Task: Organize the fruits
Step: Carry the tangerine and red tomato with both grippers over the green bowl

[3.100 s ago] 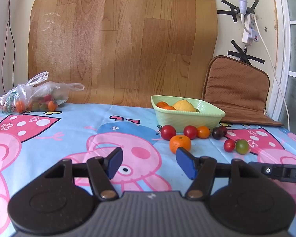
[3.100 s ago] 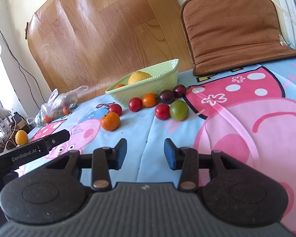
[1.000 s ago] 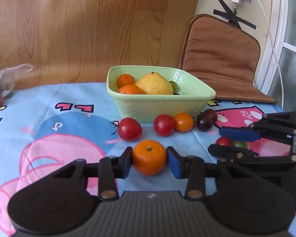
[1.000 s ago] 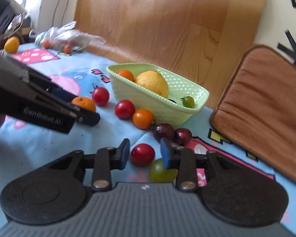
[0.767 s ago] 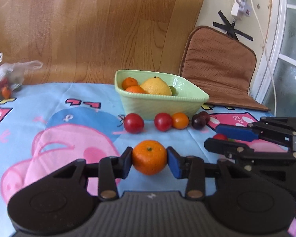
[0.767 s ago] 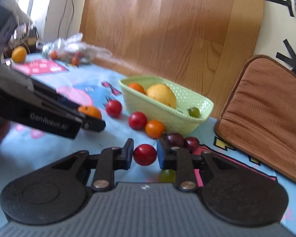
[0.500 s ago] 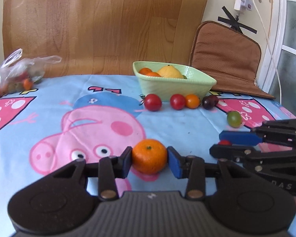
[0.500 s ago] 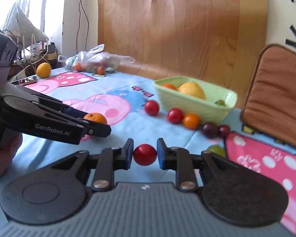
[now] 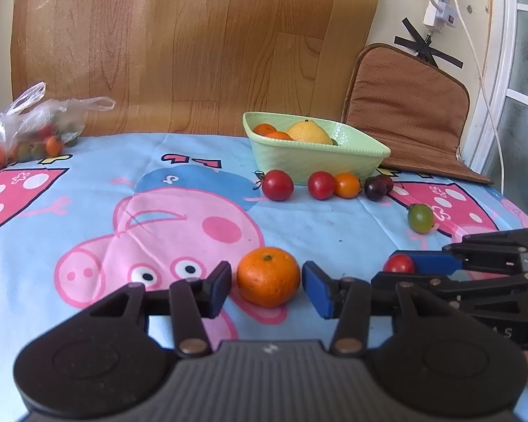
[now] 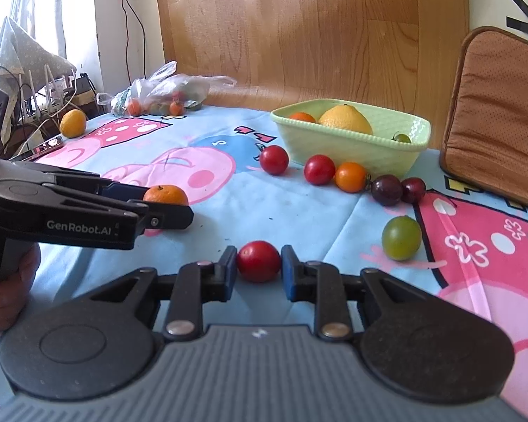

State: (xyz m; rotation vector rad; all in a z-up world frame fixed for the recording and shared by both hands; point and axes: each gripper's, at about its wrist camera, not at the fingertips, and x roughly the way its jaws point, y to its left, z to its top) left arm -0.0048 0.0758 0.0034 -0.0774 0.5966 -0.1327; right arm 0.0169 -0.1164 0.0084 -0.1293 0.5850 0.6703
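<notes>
Looking along the left claw (image 9: 266, 286), the left wrist view showed its blue pads (image 9: 219, 287) standing a little clear of a mandarin (image 9: 268, 276) that sat between them on the cartoon-print tabletop (image 9: 88, 190); the jaws were opening, with thin gaps on both sides of the fruit. Further back stood a pale green bowl (image 9: 334, 161) holding a lemon (image 9: 308, 133) and small oranges. Along its front lay a row of red tomatoes (image 9: 278, 185), an orange tomato (image 9: 347, 185) and dark plums (image 9: 376, 187). A green tomato (image 9: 420, 217) lay apart to the right. At the right edge the right claw (image 9: 404, 270) came in sideways with a red tomato (image 9: 398, 264) between its fingers. A plastic bag of fruit (image 9: 31, 133) lay far left.

Seen from the right wrist view, the right claw (image 10: 258, 270) had its pads against both sides of the red tomato (image 10: 258, 261), which sat low over the tabletop (image 10: 299, 218); its jaws were starting to open. The green tomato (image 10: 401, 237) lay near on the right. The left claw (image 10: 174, 207) reached in from the left with the mandarin (image 10: 165, 195) between its fingers. The bowl (image 10: 355, 147) stood behind, the bag (image 10: 165, 95) beyond.
</notes>
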